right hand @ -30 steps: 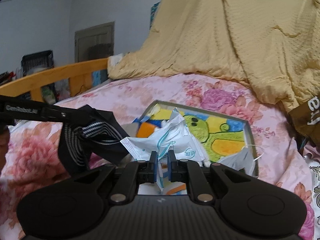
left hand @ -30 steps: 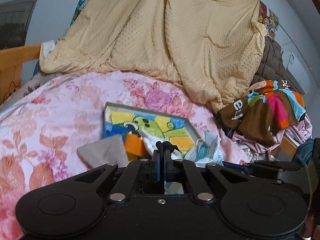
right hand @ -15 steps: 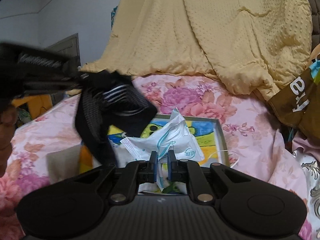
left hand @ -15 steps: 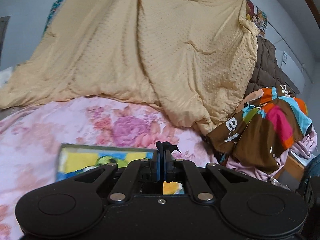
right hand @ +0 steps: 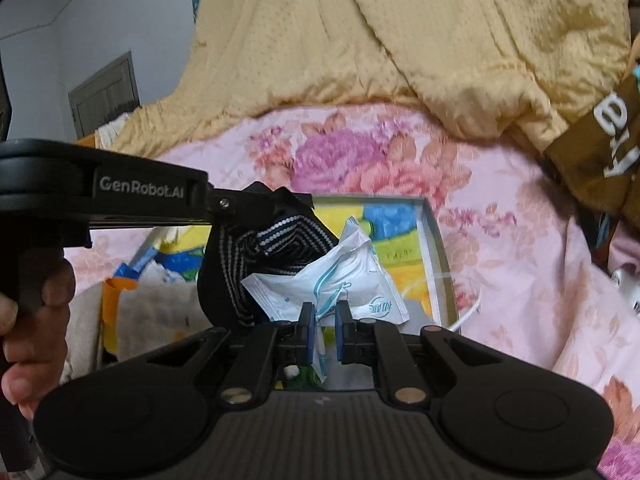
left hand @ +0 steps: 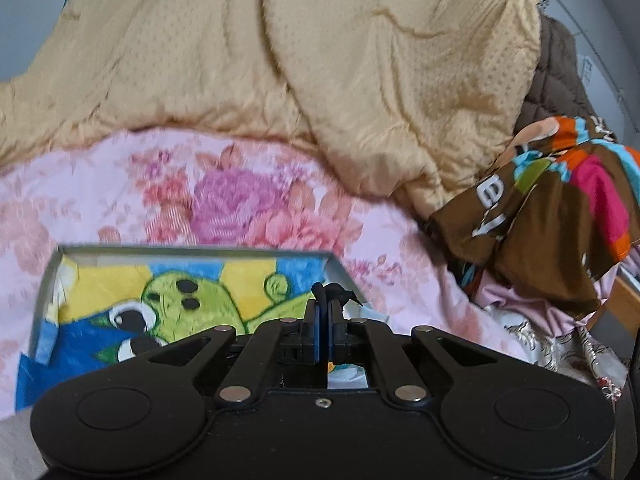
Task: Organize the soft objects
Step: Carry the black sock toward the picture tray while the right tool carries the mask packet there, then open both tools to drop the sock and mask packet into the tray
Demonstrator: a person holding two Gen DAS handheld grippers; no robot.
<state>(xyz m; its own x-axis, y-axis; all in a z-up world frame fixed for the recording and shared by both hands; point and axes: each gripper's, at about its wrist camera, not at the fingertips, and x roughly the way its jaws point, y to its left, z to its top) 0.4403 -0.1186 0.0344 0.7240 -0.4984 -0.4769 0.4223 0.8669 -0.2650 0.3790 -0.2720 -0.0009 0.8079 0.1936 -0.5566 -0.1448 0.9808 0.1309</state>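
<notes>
Fingers, left gripper (left hand: 324, 300): pressed together on black striped cloth (right hand: 280, 240), hanging above tray (right hand: 434, 236). Right gripper (right hand: 323, 314): pinching white packet (right hand: 332, 284), packet standing up from fingertips, beside cloth, over tray on bed (right hand: 500, 248).

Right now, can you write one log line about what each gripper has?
left gripper: shut on black striped cloth | right gripper: shut on white packet | both over cartoon tray
</notes>
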